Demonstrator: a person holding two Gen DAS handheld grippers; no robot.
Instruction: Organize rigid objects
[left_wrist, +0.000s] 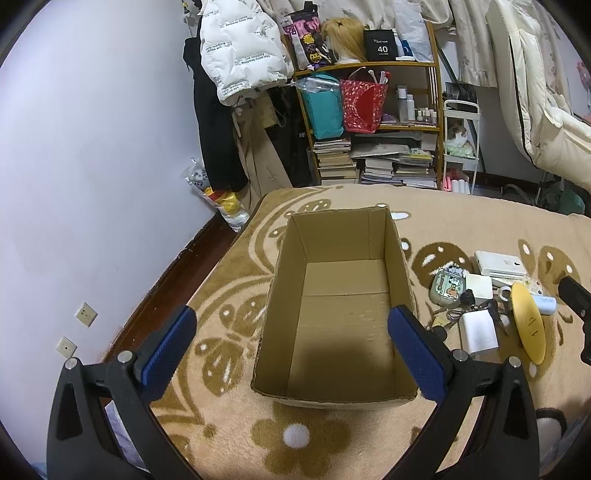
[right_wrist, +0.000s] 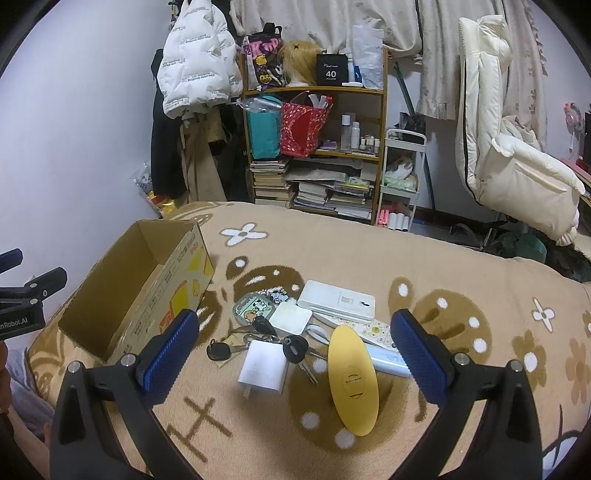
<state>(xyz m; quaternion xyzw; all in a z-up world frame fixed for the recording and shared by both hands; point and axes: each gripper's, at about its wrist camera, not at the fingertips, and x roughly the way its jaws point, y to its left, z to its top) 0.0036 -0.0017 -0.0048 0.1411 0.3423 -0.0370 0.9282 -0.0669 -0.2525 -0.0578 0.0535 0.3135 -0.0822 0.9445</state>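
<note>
Blanket (right_wrist: 461, 258): oval (right_wrist: 352, 380) between fingers (right_wrist: 419, 354)

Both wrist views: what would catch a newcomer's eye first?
The empty cardboard box stands open on the flowered beige blanket, framed by the open left gripper. Right of it lies a clutter headed by a yellow oval disc and white charger, under the open right gripper.
</note>
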